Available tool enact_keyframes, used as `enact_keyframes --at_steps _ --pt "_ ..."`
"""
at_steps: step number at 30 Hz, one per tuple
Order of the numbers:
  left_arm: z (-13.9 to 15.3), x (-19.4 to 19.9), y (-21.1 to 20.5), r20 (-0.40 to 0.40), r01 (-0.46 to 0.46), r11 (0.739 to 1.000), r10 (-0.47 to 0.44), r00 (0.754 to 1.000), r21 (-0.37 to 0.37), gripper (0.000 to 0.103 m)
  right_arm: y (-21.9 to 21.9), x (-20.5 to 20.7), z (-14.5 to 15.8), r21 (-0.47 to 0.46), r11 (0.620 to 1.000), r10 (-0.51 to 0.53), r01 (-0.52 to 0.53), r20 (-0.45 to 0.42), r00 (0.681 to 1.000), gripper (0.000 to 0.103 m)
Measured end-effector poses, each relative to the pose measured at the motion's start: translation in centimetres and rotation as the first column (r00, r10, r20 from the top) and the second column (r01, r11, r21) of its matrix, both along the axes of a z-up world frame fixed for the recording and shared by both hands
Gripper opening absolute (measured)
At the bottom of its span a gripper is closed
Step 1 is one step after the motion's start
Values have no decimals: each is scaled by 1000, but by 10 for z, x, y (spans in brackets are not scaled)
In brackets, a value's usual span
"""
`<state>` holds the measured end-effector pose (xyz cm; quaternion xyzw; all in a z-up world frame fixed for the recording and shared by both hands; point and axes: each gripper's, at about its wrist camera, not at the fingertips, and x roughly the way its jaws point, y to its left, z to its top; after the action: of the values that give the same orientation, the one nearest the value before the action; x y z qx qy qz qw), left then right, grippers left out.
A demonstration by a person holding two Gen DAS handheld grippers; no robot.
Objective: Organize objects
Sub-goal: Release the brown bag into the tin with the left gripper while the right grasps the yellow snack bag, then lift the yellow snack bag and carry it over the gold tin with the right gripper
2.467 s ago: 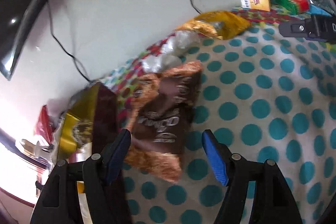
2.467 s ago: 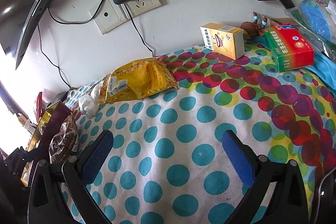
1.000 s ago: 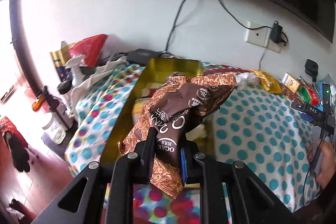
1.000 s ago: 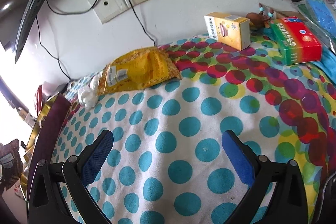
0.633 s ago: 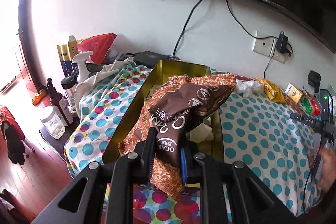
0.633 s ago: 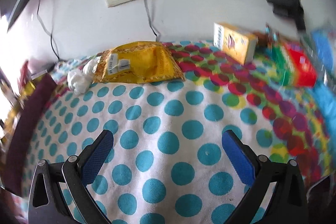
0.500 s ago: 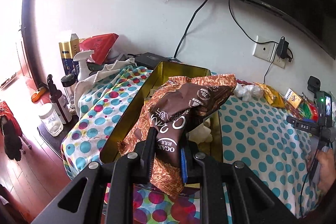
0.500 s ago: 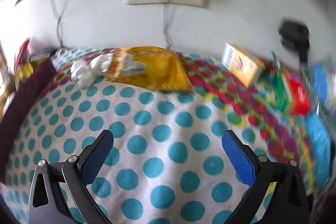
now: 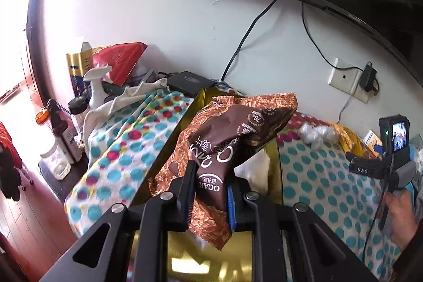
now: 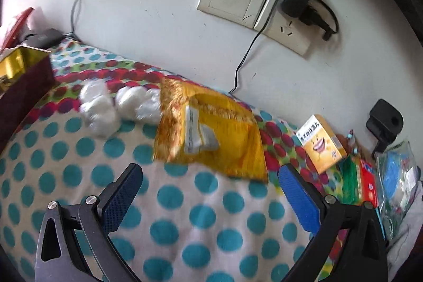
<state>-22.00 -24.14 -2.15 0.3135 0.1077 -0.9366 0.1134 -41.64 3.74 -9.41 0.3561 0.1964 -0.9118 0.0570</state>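
While my left claw [image 9: 208,189] is pinching the brown snack bag [image 9: 227,147] by its lower end, I am holding that bag up over the open gold tin [image 9: 195,107], which is sitting on the bench under the dotted cloth [image 9: 317,176]. The bag's long axis is running away from the claw and upward toward the far wall, with its crimped top edge leaning to the right, past the tin's right wall. The tin is lying directly below and ahead of the left claw, so I am judging that the coming move is a lowering and release into it, and that the bag needs tipping back to the left first, or its top may catch on that wall.

My right claw [image 10: 208,200] is spread wide with nothing between its blue pads. It is hanging above the dotted cloth, pointing at the yellow packet [image 10: 211,134], which is lying flat just ahead, its long axis running from upper left to lower right. The white wrapped lumps [image 10: 116,105] are touching the packet's left edge. The right claw is plainly the nearer one to both, and the tin's dark outer wall [image 10: 23,94] is well off to its left.
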Motion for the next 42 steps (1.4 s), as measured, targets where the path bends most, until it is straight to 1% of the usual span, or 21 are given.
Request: enact_keyframes --at_steps 5,7,8,9,10,11,13,14,17,18,19,21,22,25,26,27,30,34,36,39,42 --pt "-7 -47 -5 101 -17 1000 15 995 18 22 -9 -24 -8 21 1000 -8 8 2 1000 102" --pt "-6 -55 -5 95 -32 999 30 995 22 25 -10 -33 -11 35 999 -20 20 -3 1000 103" --pt "-8 -64 0 110 -29 1000 30 994 -4 43 -10 -39 -13 38 999 -30 30 0 1000 102" --pt "-9 -69 4 126 -19 1000 22 992 -20 53 -10 -44 -15 37 999 -37 37 11 999 102" --pt "-12 -74 9 152 7 1000 -3 988 -26 67 -9 -50 -19 36 998 -51 50 24 998 102" --pt "-12 -75 13 153 33 999 -29 988 -22 68 -7 -54 -21 33 998 -62 61 34 997 102" --pt "-10 -70 15 131 34 999 -30 991 -34 69 -3 -63 -23 12 997 -71 70 64 995 103" --pt "-6 -61 15 107 18 999 -14 994 -36 69 -1 -65 -22 -10 998 -65 65 70 995 102" --pt "8 -25 16 -16 -1 1000 1 1000 -4 70 7 -69 -21 -47 995 -81 85 78 994 100" --pt "11 -12 18 -54 1 1000 -1 999 3 70 8 -70 -20 -60 994 -81 86 81 993 88" --pt "13 2 21 -93 9 1000 -8 996 13 72 10 -70 -19 -76 993 -79 85 81 994 80" --pt "10 33 31 -140 27 999 -22 990 34 73 14 -67 -17 -97 991 -87 93 65 994 69" --pt "5 50 36 -151 26 999 -18 988 48 74 16 -65 -15 -112 989 -87 93 55 995 66" --pt "-12 76 45 -125 27 993 -13 992 111 74 20 -62 -13 -140 987 -78 84 49 996 55" --pt "-19 85 48 -117 36 991 -21 993 130 74 20 -59 -12 -149 986 -70 75 40 997 47" --pt "-22 90 50 -114 42 991 -27 993 128 74 19 -56 -11 -144 987 -67 71 31 997 43" --pt "-28 103 55 -115 39 995 -28 993 89 74 19 -49 -9 -154 987 -51 54 22 998 40" --pt "-32 108 53 -109 40 994 -29 994 103 74 21 -34 -5 -136 990 -37 39 15 999 36" --pt "-35 109 53 -104 33 994 -22 994 101 74 22 -26 0 -136 990 -30 30 4 1000 31" --pt "-35 113 52 -118 35 993 -21 993 114 74 32 -12 15 -195 981 -16 14 -8 1000 29" --pt "-34 115 56 -133 44 994 -30 991 104 74 36 9 26 -207 978 17 -22 -23 1000 28"
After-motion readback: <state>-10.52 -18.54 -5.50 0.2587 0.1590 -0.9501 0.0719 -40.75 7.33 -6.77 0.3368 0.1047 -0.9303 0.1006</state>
